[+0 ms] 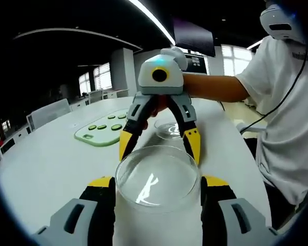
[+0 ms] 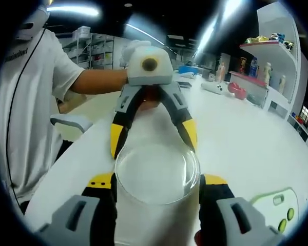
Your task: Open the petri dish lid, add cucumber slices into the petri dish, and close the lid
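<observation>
A clear round petri dish [image 1: 157, 180] lies low over the white table [image 1: 56, 164], caught between both grippers, which face each other. My left gripper [image 1: 157, 182] has its yellow-tipped jaws pressed on the dish's two sides. My right gripper [image 1: 159, 146] comes in from the far side, its tips against the far rim. In the right gripper view the same dish [image 2: 156, 173] sits between my right gripper [image 2: 157, 180] jaws, with the left gripper [image 2: 153, 136] opposite. I cannot tell lid from base. Cucumber slices [image 1: 101, 126] lie on a green board [image 1: 95, 136].
A second clear dish [image 1: 170, 129] rests on the table behind the right gripper. A person in a white shirt [image 1: 287, 123] stands at the table's right edge. The green board [image 2: 277, 205] is at the lower right of the right gripper view. Shelves with bottles [image 2: 267, 66] line the far wall.
</observation>
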`<state>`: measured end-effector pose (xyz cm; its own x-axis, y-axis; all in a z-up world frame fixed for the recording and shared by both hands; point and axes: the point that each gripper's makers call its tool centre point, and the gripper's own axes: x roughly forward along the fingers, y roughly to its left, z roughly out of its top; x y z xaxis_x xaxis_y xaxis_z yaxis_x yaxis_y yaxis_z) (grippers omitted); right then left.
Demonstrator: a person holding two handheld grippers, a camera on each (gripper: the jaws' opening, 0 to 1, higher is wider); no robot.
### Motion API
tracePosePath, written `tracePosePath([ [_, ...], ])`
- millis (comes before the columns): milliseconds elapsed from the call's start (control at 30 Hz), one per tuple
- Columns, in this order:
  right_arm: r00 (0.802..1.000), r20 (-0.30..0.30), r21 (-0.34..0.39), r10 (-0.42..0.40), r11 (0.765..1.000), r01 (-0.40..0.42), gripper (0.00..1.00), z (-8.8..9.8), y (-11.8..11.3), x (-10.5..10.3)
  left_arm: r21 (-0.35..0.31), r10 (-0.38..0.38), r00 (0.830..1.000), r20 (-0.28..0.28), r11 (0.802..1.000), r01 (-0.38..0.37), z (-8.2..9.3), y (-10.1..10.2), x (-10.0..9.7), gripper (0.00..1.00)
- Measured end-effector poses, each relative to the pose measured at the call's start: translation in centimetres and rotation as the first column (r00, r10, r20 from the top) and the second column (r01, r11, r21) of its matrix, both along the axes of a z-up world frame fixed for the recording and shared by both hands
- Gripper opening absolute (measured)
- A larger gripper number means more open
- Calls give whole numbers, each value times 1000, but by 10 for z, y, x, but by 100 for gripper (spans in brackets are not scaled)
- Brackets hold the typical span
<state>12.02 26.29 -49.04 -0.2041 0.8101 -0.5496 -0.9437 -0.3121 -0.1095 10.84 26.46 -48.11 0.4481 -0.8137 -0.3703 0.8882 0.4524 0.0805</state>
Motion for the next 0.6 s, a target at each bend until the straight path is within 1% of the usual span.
tracePosePath([
  [133,1000,-30,21,-9,1000,9,64,9,-3,-1,-19,8,1000,9,1000,-8,6,3,-1,67],
  [233,998,-52,59,-24,998,27,64,20,-3,-2,-44,28,999,25,999,-27,15,5,-1,67],
  [267,998,-55,83,-40,996,44,64,26,-2,-1,-59,40,999,37,998,-38,20,6,-1,67],
  [367,993,-73,138,-88,986,98,65,39,-1,4,-91,75,995,61,993,-69,32,9,0,68],
  [467,991,-52,184,-121,974,129,66,48,-2,8,-108,104,992,75,990,-96,39,13,2,68],
  [500,986,-53,198,-156,967,164,67,52,-2,13,-117,121,990,79,987,-111,41,15,4,68],
  [533,984,-51,205,-168,963,175,67,54,-3,14,-126,135,987,84,984,-124,44,16,5,68],
  [600,977,-46,235,-207,949,212,68,61,-5,19,-142,180,978,103,976,-165,50,21,10,69],
])
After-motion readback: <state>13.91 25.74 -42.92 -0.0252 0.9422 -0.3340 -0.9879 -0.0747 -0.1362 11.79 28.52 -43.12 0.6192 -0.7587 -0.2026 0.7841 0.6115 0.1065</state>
